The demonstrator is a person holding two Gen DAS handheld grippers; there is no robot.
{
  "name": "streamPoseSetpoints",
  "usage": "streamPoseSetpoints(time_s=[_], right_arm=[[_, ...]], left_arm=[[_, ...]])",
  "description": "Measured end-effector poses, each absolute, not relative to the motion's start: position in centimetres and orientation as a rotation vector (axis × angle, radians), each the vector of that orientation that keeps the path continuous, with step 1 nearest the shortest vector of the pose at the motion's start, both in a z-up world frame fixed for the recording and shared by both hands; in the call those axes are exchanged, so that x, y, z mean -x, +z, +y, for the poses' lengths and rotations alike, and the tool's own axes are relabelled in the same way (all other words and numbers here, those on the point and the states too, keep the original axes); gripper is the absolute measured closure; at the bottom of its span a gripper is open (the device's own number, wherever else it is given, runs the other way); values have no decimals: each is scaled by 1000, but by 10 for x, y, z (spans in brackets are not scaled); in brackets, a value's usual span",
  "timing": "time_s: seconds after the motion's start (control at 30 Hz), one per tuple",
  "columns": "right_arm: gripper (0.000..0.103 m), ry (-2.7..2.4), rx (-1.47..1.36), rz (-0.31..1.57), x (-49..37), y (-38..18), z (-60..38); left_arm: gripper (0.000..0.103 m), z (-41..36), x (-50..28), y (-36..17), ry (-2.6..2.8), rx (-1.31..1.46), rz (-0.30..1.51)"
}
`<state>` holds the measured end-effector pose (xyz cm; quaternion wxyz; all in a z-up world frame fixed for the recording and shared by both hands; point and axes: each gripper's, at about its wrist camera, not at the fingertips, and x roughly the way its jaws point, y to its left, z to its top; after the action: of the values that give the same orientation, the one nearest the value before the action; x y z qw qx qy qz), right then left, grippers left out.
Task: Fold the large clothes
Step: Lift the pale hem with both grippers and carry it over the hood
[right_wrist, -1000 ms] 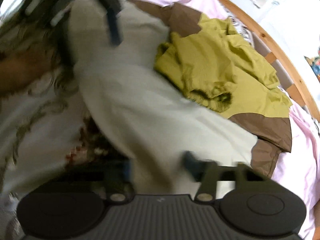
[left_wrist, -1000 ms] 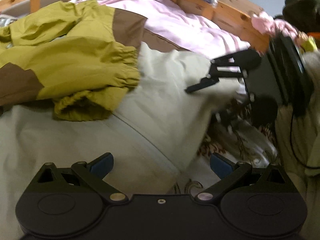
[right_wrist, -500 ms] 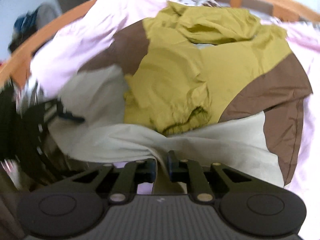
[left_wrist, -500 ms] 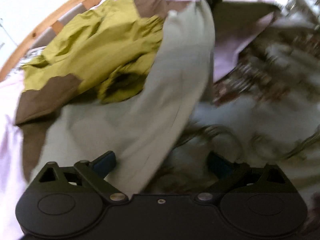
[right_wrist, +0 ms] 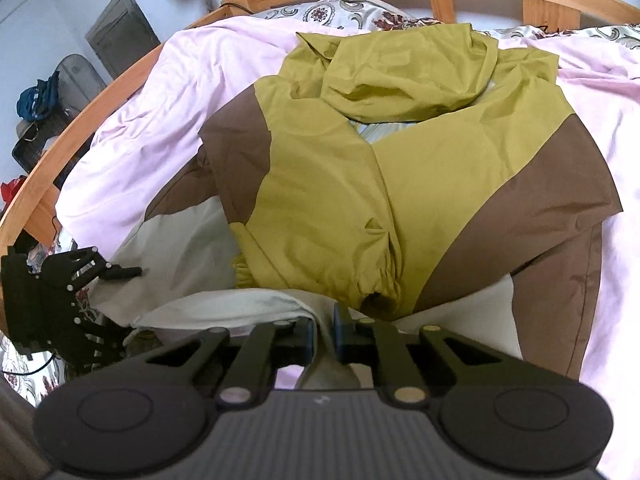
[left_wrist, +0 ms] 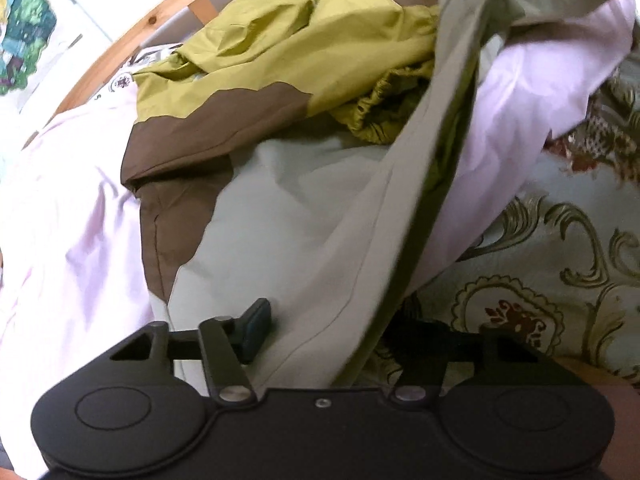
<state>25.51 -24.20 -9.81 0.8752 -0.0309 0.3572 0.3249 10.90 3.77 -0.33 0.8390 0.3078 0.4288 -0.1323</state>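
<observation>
One jacket (right_wrist: 400,184) on one pink sheet (right_wrist: 168,92), right gripper (right_wrist: 322,338) jaws clamping its pale hem, left gripper (left_wrist: 340,340) jaws just closing around hem, grip unclear.

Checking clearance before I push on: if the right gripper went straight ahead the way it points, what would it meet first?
Most likely the jacket's olive sleeve cuff, bunched just beyond the right gripper, whose fingers already pinch the pale hem. Depth is unclear.

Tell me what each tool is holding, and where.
Right tool pinches the jacket's pale hem edge. Left tool's grip on that hem cannot be told.
</observation>
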Motion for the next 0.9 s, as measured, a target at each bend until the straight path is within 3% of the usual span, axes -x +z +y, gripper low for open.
streamPoseSetpoints(time_s=[0.1,0.13,0.17,0.3,0.5,0.67,0.77,0.9], right_arm=[[91,673,60,741,-259,-97,-244],[91,670,61,739,-260,-97,-244],[91,669,58,739,-261,-97,-245],[91,662,52,737,-267,-97,-245],[89,640,61,719,-271,-99,-247],[52,595,202,632,-244,-110,-247],[40,580,285,598,-216,-128,-248],[37,538,451,567,-174,-160,-238]], left_arm=[[56,42,-111,8,-312,-604,932],[70,44,-114,12,-308,-585,937],[78,45,-118,15,-292,-576,939],[94,62,-142,31,-275,-452,980],[100,76,-185,60,-242,-316,958],[102,74,-207,72,-239,-263,952],[102,71,-219,73,-246,-271,945],[102,67,-229,75,-254,-275,930]])
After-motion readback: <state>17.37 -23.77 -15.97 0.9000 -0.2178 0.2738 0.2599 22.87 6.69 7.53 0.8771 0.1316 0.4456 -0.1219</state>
